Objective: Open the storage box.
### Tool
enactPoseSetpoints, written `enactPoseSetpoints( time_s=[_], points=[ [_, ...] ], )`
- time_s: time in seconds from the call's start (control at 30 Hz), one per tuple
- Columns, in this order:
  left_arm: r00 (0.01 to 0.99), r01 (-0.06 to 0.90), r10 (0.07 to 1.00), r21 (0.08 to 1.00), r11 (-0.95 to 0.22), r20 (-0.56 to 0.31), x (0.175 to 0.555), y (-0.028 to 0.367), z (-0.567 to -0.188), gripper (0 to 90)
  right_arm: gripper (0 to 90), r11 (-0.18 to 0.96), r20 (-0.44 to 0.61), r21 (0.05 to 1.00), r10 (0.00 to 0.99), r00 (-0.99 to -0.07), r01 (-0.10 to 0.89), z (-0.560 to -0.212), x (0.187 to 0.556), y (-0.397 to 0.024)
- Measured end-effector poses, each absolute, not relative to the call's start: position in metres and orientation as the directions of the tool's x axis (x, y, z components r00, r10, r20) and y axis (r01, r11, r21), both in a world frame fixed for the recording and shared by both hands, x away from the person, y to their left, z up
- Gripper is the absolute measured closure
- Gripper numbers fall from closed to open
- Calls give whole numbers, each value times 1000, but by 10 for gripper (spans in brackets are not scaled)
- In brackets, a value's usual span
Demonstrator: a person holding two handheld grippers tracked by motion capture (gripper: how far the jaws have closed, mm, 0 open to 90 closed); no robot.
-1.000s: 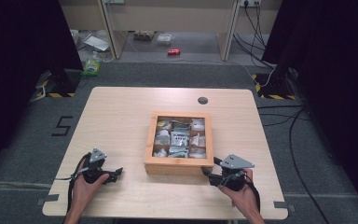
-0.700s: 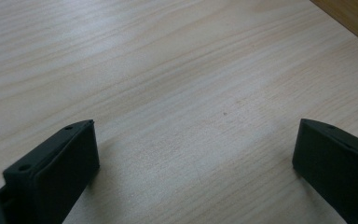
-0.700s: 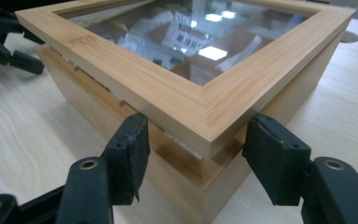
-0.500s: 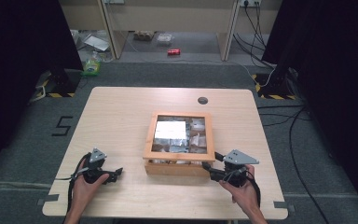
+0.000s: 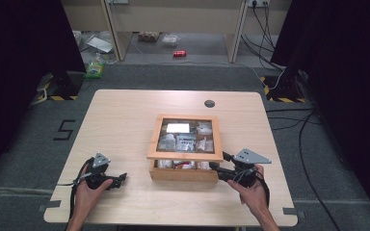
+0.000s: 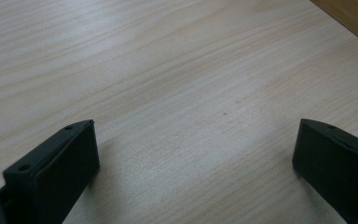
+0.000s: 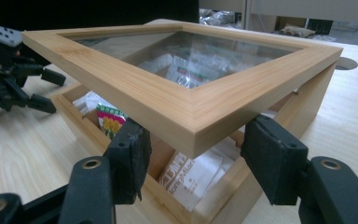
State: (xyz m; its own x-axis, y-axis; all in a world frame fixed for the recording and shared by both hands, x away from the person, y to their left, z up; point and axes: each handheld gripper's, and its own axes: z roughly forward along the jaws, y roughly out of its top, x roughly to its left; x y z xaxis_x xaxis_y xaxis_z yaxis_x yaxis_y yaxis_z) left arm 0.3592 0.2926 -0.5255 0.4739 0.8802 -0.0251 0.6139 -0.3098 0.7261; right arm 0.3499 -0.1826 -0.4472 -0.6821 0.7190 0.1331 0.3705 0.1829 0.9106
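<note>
Lifting the glass-paned lid w/ my right gripper: jaws half-wide, straddling the lid's near-right corner from beneath, pads not clearly clamping. The wooden tea box sits mid-table toward the near edge, sachets inside. To do this well I'd keep pushing up under the frame, slowly, so the hinge side doesn't drag the box. Left gripper rests wide open near the near-left corner. Vs. earlier frame: lid was flat, now raised.
</note>
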Motion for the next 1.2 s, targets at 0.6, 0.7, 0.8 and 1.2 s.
enactPoseSetpoints(
  time_s=[0.6,0.7,0.8,1.2],
  points=[
    [475,614,880,725,-311,-25,359,293,-525,0,464,156,102,945,693,-713,287,-415,374,-174],
    [475,614,880,725,-311,-24,359,293,-525,0,477,154,104,945,694,-713,287,-411,380,-172],
    [474,614,880,726,-309,-26,359,293,-525,0,480,126,129,947,695,-707,297,-409,385,-173],
    [475,614,880,725,-311,-24,359,293,-525,0,477,127,121,945,721,-682,303,-410,407,-174]
  ],
)
